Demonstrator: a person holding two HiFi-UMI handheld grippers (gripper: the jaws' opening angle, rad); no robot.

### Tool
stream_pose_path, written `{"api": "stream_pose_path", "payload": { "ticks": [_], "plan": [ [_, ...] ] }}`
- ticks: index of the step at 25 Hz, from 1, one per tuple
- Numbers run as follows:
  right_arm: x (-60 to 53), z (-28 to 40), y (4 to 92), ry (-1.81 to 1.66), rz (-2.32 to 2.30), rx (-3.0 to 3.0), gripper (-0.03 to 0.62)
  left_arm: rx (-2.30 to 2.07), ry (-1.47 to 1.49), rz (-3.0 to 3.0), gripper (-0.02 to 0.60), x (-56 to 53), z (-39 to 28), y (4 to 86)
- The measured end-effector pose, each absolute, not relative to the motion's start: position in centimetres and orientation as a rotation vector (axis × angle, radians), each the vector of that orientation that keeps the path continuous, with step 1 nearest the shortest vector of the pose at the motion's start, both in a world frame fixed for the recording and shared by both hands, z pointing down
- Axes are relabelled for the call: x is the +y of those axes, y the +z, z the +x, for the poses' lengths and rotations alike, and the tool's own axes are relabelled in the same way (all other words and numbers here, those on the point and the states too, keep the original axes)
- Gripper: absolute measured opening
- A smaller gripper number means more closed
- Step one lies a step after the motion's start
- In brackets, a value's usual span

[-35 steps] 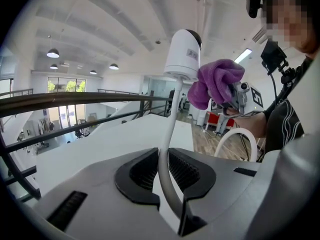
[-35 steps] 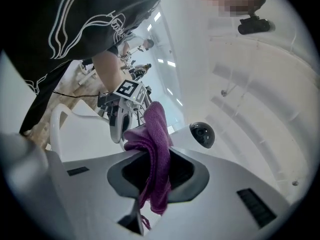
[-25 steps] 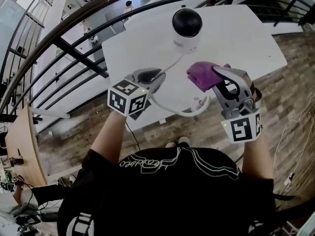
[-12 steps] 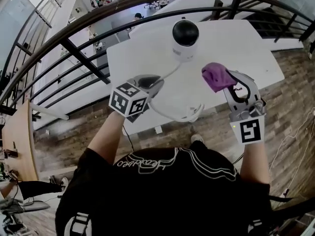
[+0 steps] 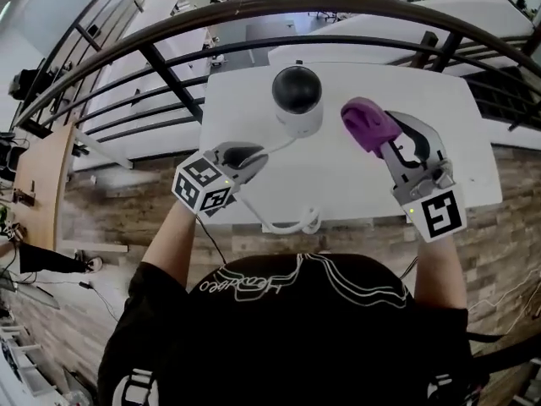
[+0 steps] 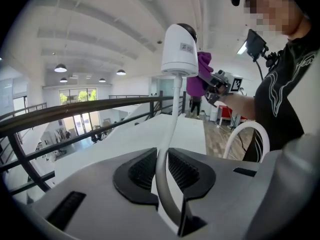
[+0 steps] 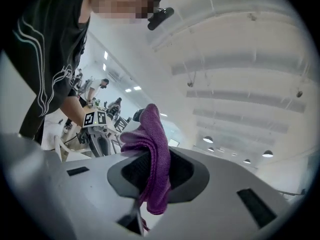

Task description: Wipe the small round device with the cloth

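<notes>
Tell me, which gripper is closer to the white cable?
Left. The left gripper is clamped on the cable; the right gripper, holding the purple cloth, hovers across the round device from it.

The small round plastic device (image 5: 297,91) is white with a glossy black dome, its thin cable (image 6: 173,109) white like the flat table (image 5: 448,108). The soft folded cloth (image 5: 367,123) is plain purple. The left hand-held gripper (image 5: 254,152) and right hand-held gripper (image 5: 382,140) are grey, with black pads (image 6: 142,171) and black-and-white square markers. The plank floor (image 5: 516,184) is brown.
</notes>
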State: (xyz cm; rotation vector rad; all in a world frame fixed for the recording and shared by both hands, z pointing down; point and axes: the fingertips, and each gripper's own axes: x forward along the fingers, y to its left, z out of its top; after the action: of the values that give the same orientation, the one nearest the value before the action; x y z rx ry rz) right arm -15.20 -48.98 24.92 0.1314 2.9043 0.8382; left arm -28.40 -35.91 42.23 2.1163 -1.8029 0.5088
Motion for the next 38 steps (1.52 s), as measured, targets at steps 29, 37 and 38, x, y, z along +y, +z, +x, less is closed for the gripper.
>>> {"api": "stream_pose_path", "payload": {
  "ticks": [29, 37, 38],
  "plan": [
    [-46.8, -23.9, 23.4, 0.358, 0.896, 2.651, 0.067, -1.953, 0.711, 1.908, 0.071, -36.9, -28.9, 43.3],
    [-46.2, -22.2, 23.9, 0.413, 0.888, 2.634, 0.067, -1.972, 0.706, 1.906, 0.071, -36.8, -28.8, 43.3],
    [-46.1, -22.0, 23.9, 0.422, 0.885, 2.633, 0.067, -1.973, 0.706, 1.905, 0.071, -36.8, -28.9, 43.3]
  ]
}}
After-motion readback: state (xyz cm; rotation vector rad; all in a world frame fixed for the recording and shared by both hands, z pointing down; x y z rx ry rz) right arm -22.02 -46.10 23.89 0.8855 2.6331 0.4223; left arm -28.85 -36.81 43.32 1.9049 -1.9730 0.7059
